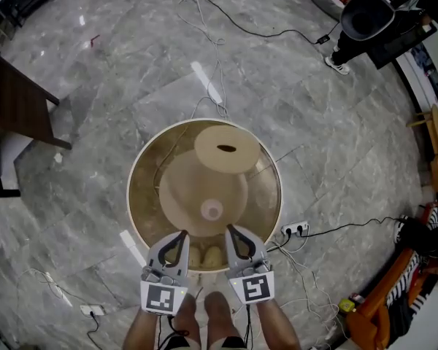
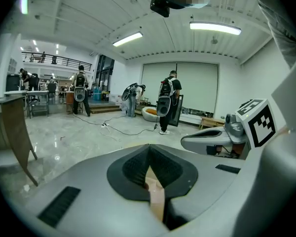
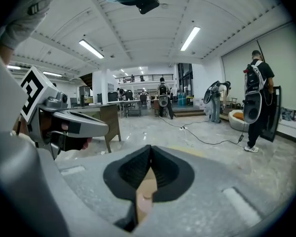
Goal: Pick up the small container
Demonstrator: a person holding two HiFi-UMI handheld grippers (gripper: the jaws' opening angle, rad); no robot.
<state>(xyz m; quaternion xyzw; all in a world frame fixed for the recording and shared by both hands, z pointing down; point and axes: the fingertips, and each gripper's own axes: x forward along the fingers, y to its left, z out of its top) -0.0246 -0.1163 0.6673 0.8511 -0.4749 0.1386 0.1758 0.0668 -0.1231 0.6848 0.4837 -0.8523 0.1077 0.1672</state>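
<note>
Both tools are clenched on nothing: the left tool (image 1: 181, 236) and right tool (image 1: 231, 231) hang side by side over the near rim of the round glass surface (image 1: 142, 159). The small container (image 1: 212, 210), seemingly a pale cup, sits just ahead between them.

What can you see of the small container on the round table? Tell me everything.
The small container is a little round, whitish thing seen from above, with a lighter ring at its rim; open or lidded is unclear. It stands near the middle of the round table, on the person's side of the tan disc. Nothing touches it: the left gripper and right gripper, both shut, hover short of it at the near rim.
</note>
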